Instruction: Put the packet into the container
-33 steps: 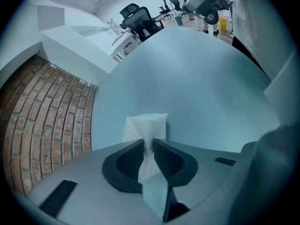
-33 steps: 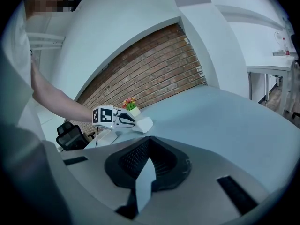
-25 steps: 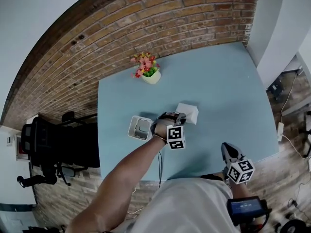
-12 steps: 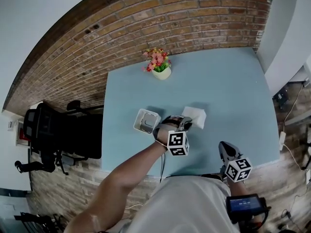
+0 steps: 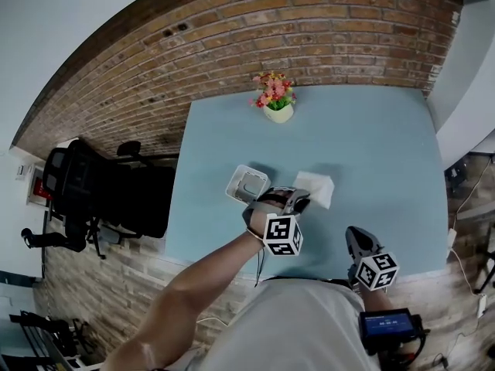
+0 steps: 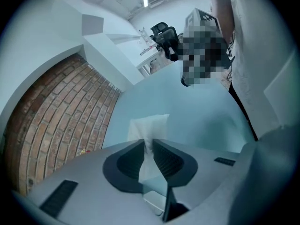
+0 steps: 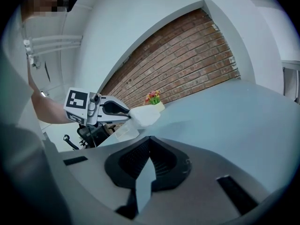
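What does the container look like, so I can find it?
Look at the blue table by the brick wall. On its left half, closer to the person than the flower pot, sits the container. It is an open, hollow square white tub; the white packet beside it is pinched in the left hand-held gripper.

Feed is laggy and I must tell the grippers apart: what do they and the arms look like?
Nearly alike: left gripper and right gripper have grey bodies, black ribbed pads and a white cube with black square markers. Light short-sleeved shirt; left forearm bare.
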### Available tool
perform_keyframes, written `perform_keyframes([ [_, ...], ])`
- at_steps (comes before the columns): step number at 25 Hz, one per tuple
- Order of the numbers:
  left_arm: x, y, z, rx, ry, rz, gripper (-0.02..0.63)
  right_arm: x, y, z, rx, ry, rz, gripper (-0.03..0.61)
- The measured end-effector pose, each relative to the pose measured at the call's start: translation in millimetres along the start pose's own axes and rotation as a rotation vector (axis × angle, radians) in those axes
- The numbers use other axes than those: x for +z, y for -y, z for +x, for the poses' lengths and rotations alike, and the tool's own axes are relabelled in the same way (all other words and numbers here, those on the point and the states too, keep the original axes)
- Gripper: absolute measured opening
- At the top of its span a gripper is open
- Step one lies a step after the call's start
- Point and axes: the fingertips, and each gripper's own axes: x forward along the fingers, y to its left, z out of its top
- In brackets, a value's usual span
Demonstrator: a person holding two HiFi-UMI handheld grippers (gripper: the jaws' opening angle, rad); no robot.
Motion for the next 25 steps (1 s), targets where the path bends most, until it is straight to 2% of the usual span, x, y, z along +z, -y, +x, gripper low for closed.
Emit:
perform_keyframes([
  [10, -50, -4, -41, 0.070, -0.059, 0.006, 0.067, -2, -28, 27, 0.071, -0.046, -0.039, 0.009],
  [16, -99, -7, -60, 0.111, -0.129, 0.029, 0.067, -5, -45, 43, 0.096, -0.073, -0.053, 0.009],
  [25, -175, -12, -82, 0.122, -0.194, 0.027, 0.067, -7, -68, 68, 0.097, -0.085, -0.071, 0.009],
])
